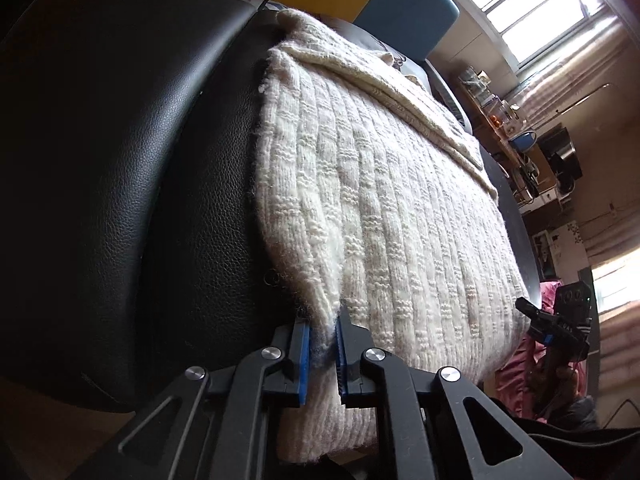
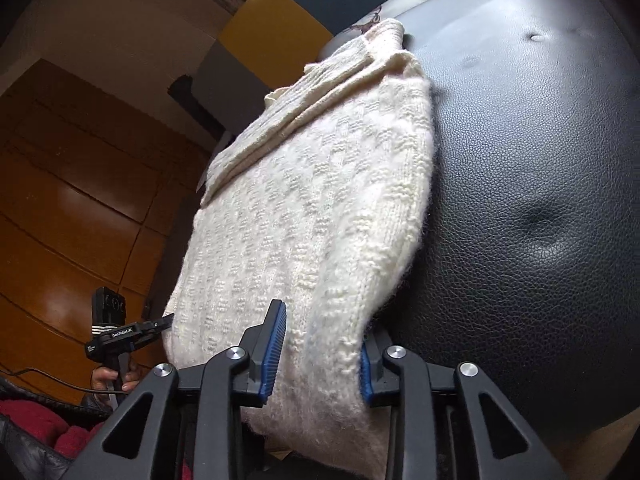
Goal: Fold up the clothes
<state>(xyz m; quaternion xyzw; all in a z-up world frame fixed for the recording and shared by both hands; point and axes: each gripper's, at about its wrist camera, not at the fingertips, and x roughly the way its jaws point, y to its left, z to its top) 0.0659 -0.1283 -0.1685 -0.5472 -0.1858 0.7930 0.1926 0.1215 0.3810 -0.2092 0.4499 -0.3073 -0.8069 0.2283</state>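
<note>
The blue-padded fingers [image 1: 305, 354] of the left gripper [image 1: 322, 354] are pinching narrowly on the near left corner of the cream knitted sweater [image 1: 380, 216], with a thin fold of wool squeezed between the pads. The right gripper [image 2: 318, 354] is standing with its fingers [image 2: 274, 354] set wider, and they are clamping a thicker bunch of the sweater's near right edge, the knit filling the gap from pad to pad. The sweater is lying folded on a black leather seat [image 1: 120, 184], stretching from the near edge, where both grippers are holding it, toward the far side, where a ribbed sleeve is lying folded across the top. In the left wrist view the right gripper is showing at the near right beside the sweater's corner; in the right wrist view the left gripper is showing at the near left, touching the sweater's edge.
</note>
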